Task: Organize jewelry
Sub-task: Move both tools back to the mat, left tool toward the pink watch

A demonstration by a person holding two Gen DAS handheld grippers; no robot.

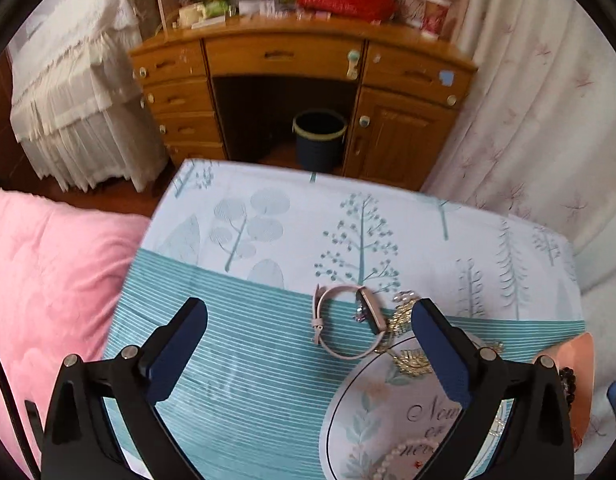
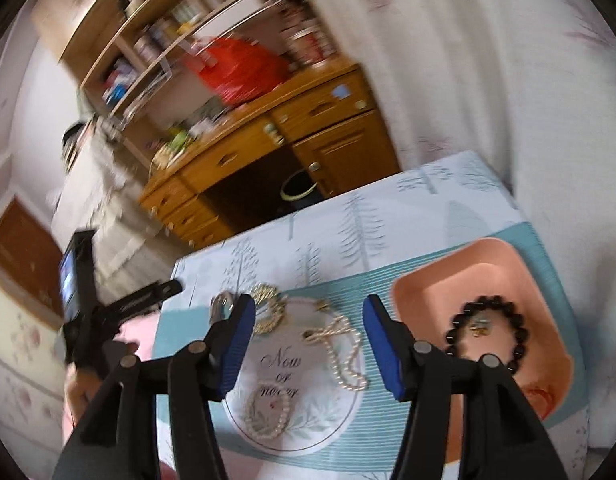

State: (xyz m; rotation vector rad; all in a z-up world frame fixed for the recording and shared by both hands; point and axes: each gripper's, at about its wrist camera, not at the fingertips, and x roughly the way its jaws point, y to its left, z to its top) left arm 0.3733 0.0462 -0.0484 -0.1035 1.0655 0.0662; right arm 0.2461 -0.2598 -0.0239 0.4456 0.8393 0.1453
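Jaws of the left hand-held gripper (image 1: pixel 308 340) stand spread as wide as they go, with nothing between the pads, only striped cloth below. Just ahead and toward its right finger lies the pink watch (image 1: pixel 348 322), strap curled in a loop, its oblong face turned edge-up and its long axis running diagonally away from the right pad. Touching the watch's far side is a gold chain bracelet (image 1: pixel 402 312), partly hidden by that finger.

The right hand-held gripper (image 2: pixel 308 344) is roughly half open and also empty. Between its fingers, lower on the cloth, lies the pearl necklace (image 2: pixel 344 354), strung out lengthwise along the gripper's line, with a pearl bracelet (image 2: pixel 267 414) nearer the camera on the printed round medallion. To its right sits the peach tray (image 2: pixel 420 288), already holding a dark bead bracelet (image 2: pixel 488 334) and a small gold piece inside that ring.

All of this rests on the tree-print cloth of the table (image 1: pixel 267 240). By position, the left hand is nearer the watch, the right nearer the pearls and the tray.
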